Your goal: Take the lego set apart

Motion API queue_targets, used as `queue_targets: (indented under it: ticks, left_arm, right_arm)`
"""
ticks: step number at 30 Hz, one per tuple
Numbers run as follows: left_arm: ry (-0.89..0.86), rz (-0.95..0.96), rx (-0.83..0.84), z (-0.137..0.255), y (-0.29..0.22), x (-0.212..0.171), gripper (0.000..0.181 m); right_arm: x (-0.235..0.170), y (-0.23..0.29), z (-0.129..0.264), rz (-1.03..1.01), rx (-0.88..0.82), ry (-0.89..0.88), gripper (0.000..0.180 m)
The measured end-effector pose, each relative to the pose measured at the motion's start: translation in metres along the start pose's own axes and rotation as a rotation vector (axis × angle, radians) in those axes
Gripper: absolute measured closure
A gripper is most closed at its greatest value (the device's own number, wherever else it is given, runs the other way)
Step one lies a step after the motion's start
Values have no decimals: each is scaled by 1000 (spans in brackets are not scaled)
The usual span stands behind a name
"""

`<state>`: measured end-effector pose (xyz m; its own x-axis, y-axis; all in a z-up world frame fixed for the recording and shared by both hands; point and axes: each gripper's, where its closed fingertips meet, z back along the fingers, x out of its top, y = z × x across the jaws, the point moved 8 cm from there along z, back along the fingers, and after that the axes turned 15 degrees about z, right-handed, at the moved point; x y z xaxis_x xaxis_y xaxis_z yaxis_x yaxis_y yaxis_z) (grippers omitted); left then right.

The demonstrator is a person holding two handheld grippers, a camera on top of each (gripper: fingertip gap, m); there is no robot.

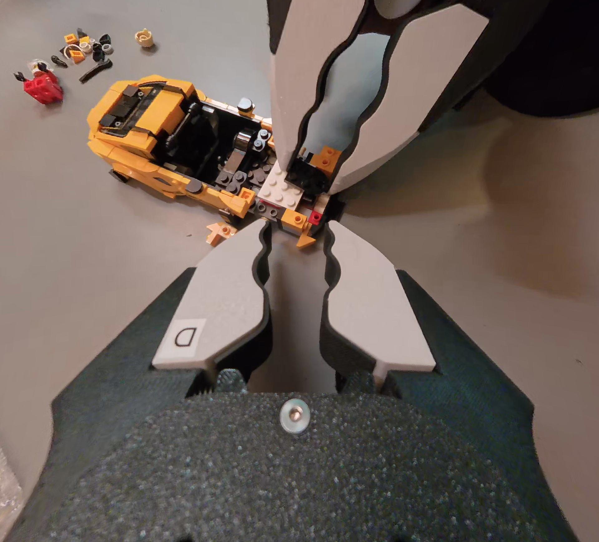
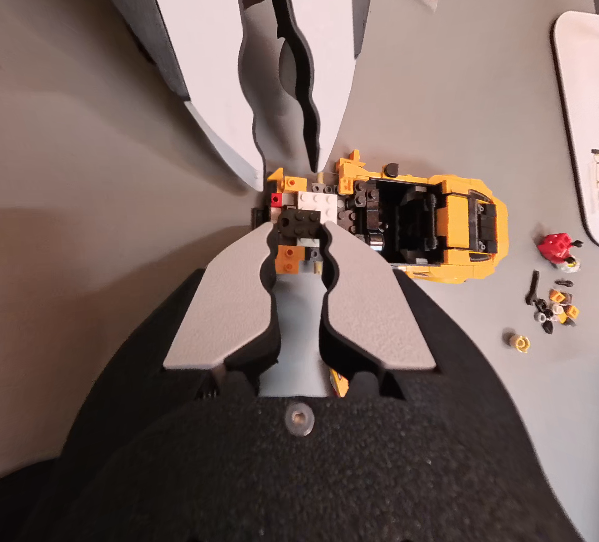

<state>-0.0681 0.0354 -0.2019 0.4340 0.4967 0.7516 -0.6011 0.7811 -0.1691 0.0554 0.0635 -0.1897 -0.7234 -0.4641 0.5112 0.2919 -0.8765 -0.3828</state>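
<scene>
- While both grippers meet at its stripped end, the orange toy car [image 1: 146,124] lies on the grey table [image 1: 421,267], partly dismantled, its dark cabin open.
- From one side of the car, the left gripper [image 1: 296,224] has its fingers apart, tips at the car's stripped end; whether they press it is hard to tell.
- From the opposite side, the right gripper [image 2: 296,229] has its fingers closed around a black studded plate [image 2: 298,221] on that end, beside a white plate [image 2: 316,202].
- Well beyond the car's intact end lie a red brick piece [image 1: 42,88] and a scatter of small loose parts [image 1: 84,48].
- Just beside the stripped end rests one small orange piece [image 1: 220,233].
</scene>
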Motion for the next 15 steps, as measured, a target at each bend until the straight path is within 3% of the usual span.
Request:
queue_targets:
  ticks: [5,10,15]
  left_arm:
    - [-70,107,-100,18,-5,4,151]
    - [-171,382,-329,33,-3,9,152]
    - [-140,486,-450,36,-9,5,175]
  right_arm:
    - [16,2,13,46,-52,-91,156]
    - [34,12,16,189,-126,-160,156]
    - [43,19,21,271,-201,-206,156]
